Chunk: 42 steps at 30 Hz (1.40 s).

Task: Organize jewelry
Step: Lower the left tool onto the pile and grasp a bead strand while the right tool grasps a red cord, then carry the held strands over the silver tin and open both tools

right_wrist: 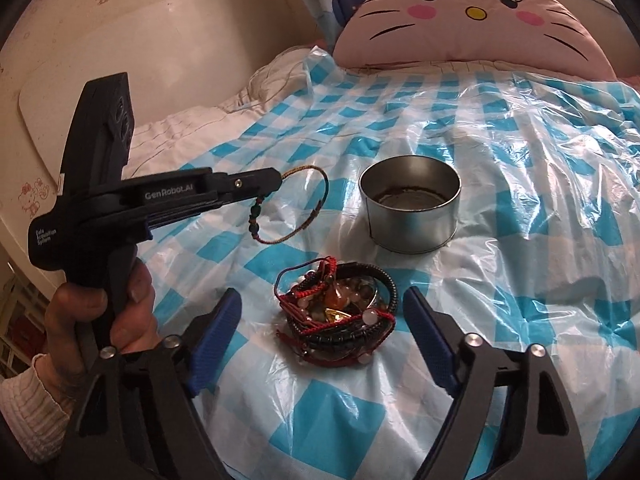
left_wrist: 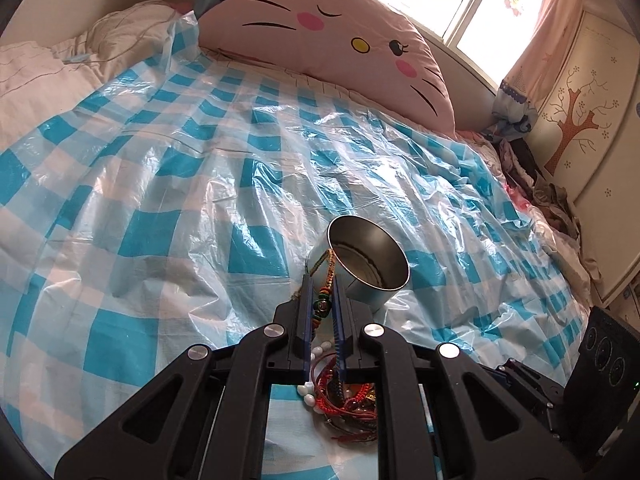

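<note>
Black plastic, far left in the right wrist view: left gripper (right_wrist: 280, 178), gripped at the handle by a hand (right_wrist: 120, 312) in a white ribbed sleeve (right_wrist: 28, 396), jaws pinched together on a thin braided cord bracelet with green and red beads (right_wrist: 308, 208). Loop dangling clear of the bed, up and left of the jewelry pile. In the left wrist view, same bracelet (left_wrist: 325, 288) clamped between the blue pads, hanging just in front of the tin's rim; touching it or not, hard to say.

Centre: tangled heap of red, black and beaded bracelets (right_wrist: 338, 316) resting on blue-and-white checked plastic sheet (right_wrist: 520, 208). Beyond it, slightly right, round silver metal tin (right_wrist: 412, 216), upright, open-topped, near the heap but apart from it.

Bottom, flanking the heap: right gripper (right_wrist: 324, 316), blue-padded jaws spread wide on either side, nothing pinched, pads seemingly short of the pile.

Far back right: pink cat-face cushion (right_wrist: 468, 20) against the headboard.
</note>
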Tool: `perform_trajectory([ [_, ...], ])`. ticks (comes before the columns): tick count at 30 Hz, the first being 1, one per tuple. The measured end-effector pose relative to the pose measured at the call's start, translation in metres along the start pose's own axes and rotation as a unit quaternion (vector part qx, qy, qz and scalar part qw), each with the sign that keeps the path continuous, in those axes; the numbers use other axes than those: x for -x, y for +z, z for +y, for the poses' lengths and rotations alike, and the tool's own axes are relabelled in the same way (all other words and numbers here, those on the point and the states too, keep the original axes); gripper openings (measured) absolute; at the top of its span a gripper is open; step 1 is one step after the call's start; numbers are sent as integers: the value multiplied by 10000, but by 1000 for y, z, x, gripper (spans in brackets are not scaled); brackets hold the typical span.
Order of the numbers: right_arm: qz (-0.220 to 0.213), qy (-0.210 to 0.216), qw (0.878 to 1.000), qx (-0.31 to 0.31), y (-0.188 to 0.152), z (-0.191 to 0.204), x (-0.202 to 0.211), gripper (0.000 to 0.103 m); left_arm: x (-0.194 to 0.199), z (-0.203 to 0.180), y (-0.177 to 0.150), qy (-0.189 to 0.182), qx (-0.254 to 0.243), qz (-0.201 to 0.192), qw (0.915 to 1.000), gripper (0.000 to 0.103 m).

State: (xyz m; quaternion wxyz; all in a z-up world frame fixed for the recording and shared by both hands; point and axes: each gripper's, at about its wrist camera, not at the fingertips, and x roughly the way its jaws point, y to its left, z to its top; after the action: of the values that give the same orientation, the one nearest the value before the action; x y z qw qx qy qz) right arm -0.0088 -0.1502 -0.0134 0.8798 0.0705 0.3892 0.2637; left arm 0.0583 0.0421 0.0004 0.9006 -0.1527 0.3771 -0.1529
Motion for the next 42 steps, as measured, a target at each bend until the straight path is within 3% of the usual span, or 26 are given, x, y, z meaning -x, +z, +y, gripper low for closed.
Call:
perform_trajectory([
  [8, 135, 441, 9982, -378, 13, -13, -19, 57, -3, 2, -2, -48, 11, 19, 10000, 9],
  [12, 430, 384, 9972, -477, 21, -10, -42, 39, -3, 2, -2, -55, 18, 11, 10000, 9],
  [15, 634, 139, 9964, -545, 22, -11, -57, 35, -3, 2, -3, -52, 8, 14, 10000, 9],
  [17, 705, 110, 9955, -619, 20, -13, -63, 28, -3, 2, -3, -52, 5, 18, 10000, 9],
  [19, 733, 90, 9953, -623, 18, -14, -68, 14, -3, 2, -3, -49, 7, 17, 10000, 9],
  [21, 666, 91, 9957, -643, 16, -15, -67, 9, -3, 2, -3, -53, 13, 14, 10000, 9],
  [25, 390, 190, 9958, -811, 16, -21, -56, 9, -3, 1, -3, -55, 10, 3, 10000, 9],
  [30, -273, 430, 9936, -1007, 20, -27, -31, 9, -2, -3, -2, -106, -28, -40, 9999, 9],
  [38, -1230, 265, 9869, -1009, 34, -35, 5, 9, 4, -16, 5, -460, -129, -264, 9985, 9],
  [42, -1455, 275, 9823, -1144, 39, -44, 12, 9, 4, -20, 10, -637, -83, -284, 9975, 9],
])
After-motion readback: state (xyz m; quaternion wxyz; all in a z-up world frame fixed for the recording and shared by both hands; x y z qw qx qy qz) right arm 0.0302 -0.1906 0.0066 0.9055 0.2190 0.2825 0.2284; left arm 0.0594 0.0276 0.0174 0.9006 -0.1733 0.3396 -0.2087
